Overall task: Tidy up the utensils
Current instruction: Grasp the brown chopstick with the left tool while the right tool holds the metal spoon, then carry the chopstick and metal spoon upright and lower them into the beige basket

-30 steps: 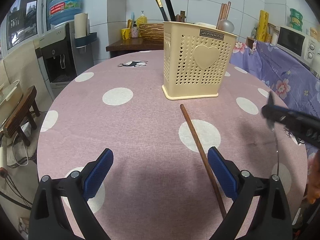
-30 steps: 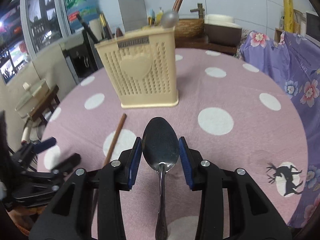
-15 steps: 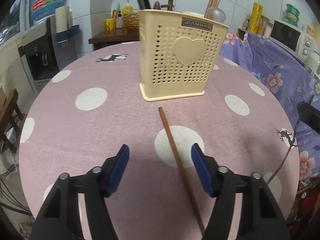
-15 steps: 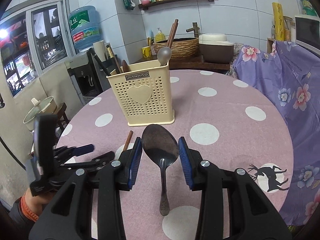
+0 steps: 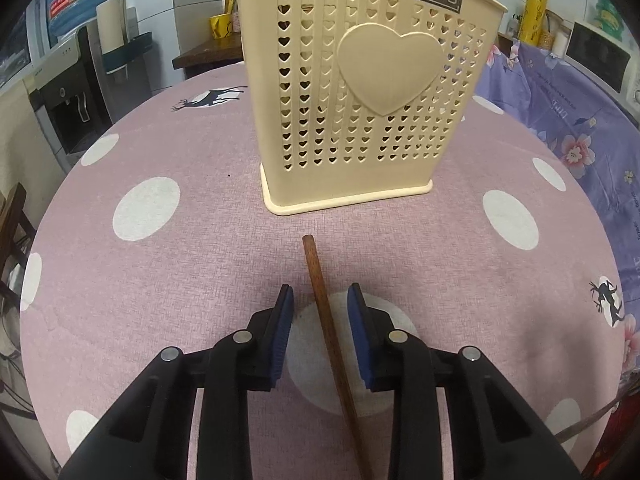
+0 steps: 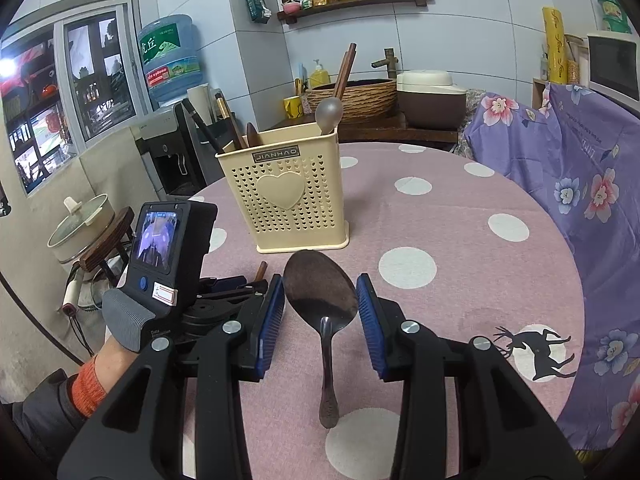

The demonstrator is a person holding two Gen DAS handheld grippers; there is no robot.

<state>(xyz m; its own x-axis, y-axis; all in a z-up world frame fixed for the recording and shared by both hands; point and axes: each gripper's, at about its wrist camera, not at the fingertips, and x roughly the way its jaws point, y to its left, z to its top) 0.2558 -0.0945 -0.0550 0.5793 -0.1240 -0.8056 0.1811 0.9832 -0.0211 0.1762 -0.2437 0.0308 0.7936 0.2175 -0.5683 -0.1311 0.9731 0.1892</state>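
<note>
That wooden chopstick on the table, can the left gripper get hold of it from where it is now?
Probably yes. The chopstick already lies between the left gripper's closing jaws, pads not yet touching it, and nothing on the tablecloth blocks them.

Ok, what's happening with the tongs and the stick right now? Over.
Left tongs closing around the wooden chopstick, pads not touching yet. Right tongs gripping the metal spoon. Cream holder ahead, nothing in the way.
</note>
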